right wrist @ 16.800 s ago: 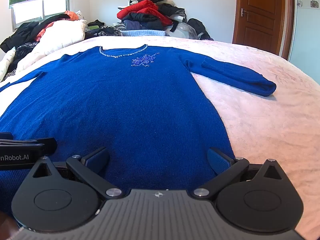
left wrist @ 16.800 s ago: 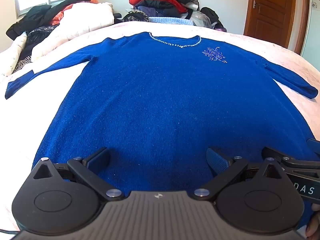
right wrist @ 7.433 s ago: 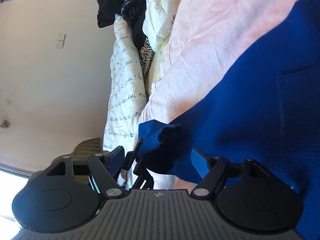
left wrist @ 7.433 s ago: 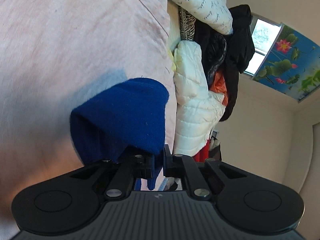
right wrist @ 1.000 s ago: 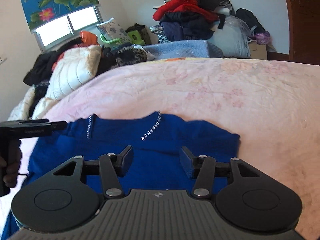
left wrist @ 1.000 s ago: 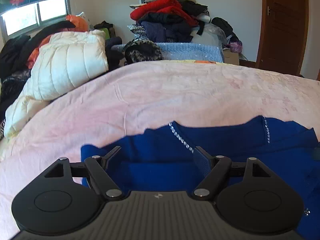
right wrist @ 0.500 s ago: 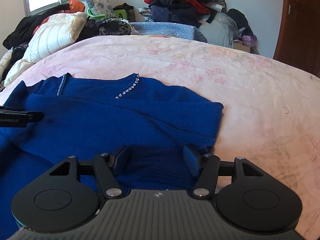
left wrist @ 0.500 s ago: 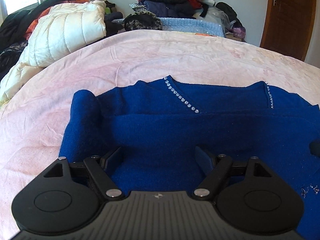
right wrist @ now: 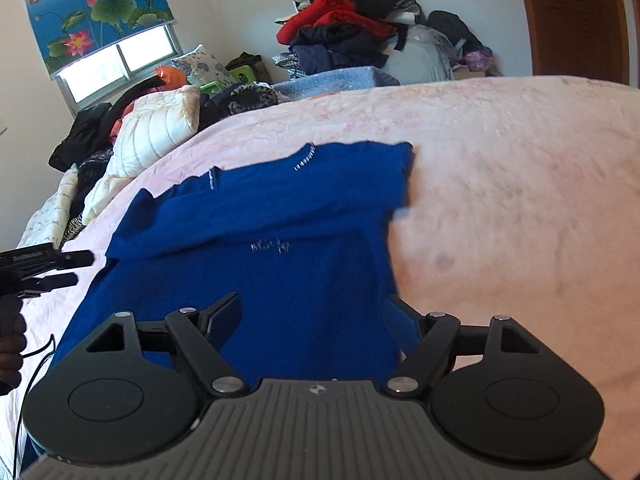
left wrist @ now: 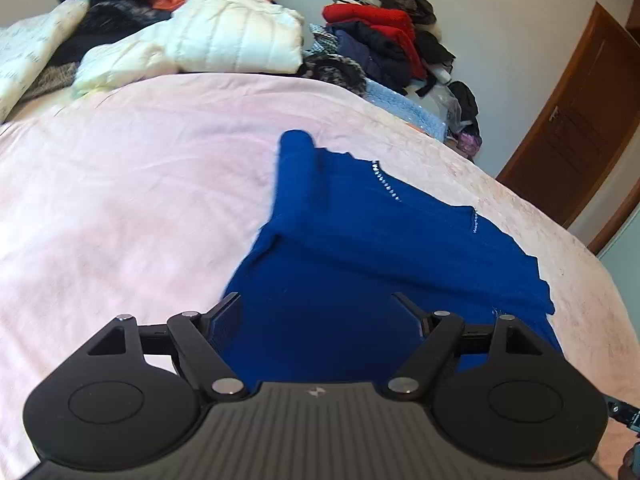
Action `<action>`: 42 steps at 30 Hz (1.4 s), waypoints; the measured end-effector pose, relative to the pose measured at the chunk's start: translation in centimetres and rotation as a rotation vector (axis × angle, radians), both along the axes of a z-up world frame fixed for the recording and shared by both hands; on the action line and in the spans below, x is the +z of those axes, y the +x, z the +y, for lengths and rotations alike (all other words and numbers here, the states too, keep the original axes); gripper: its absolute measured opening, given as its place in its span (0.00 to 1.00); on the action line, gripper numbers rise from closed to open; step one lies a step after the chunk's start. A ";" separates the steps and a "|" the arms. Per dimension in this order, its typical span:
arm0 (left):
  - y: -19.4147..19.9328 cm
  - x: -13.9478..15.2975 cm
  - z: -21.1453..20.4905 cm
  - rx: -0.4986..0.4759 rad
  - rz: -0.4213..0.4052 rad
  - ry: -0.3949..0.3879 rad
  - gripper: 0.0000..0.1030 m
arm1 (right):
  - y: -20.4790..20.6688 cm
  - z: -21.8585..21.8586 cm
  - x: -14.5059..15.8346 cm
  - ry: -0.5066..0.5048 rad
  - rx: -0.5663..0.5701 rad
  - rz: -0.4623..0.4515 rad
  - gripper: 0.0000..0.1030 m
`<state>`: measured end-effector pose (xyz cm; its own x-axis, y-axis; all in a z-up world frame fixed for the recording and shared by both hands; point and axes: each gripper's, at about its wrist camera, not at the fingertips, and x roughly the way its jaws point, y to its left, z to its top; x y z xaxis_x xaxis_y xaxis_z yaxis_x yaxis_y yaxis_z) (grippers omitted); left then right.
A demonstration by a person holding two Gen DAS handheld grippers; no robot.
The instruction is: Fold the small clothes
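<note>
The blue sweater (left wrist: pixel 360 248) lies on the pink bedspread (left wrist: pixel 120 200) with both sleeves folded across its chest; its beaded neckline (right wrist: pixel 304 160) shows at the far end. My left gripper (left wrist: pixel 316 316) hovers open above the sweater's left side, nothing between its fingers. My right gripper (right wrist: pixel 312 316) hangs over the sweater's (right wrist: pixel 260 240) right edge, its jaws opening, with no cloth pinched between them. The left gripper (right wrist: pixel 52 264) also shows at the left edge of the right wrist view, held by a hand.
A white quilted jacket (left wrist: pixel 224 40) and dark clothes are heaped at the bed's far left. A pile of red and dark clothes (right wrist: pixel 340 28) stands by the far wall. A brown door (left wrist: pixel 580 140) is at the right. Bare bedspread (right wrist: pixel 520 180) lies right of the sweater.
Both grippers have pulled back from the neckline toward the sweater's lower part. The left view has rolled and shifted left. The right jaws have widened.
</note>
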<state>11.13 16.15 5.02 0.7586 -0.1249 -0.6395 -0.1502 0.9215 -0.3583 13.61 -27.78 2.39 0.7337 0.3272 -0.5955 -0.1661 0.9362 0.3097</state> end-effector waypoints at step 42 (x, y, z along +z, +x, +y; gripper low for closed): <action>-14.5 -8.4 4.8 -0.246 0.294 -0.731 0.43 | -15.6 -5.4 -4.8 0.493 -0.020 0.349 0.87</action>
<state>-3.38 20.95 -3.37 0.4699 -0.7272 -0.5004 -0.1558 0.4897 -0.8579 -1.95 -33.20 -2.38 0.5309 0.6140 -0.5841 0.0398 0.6704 0.7409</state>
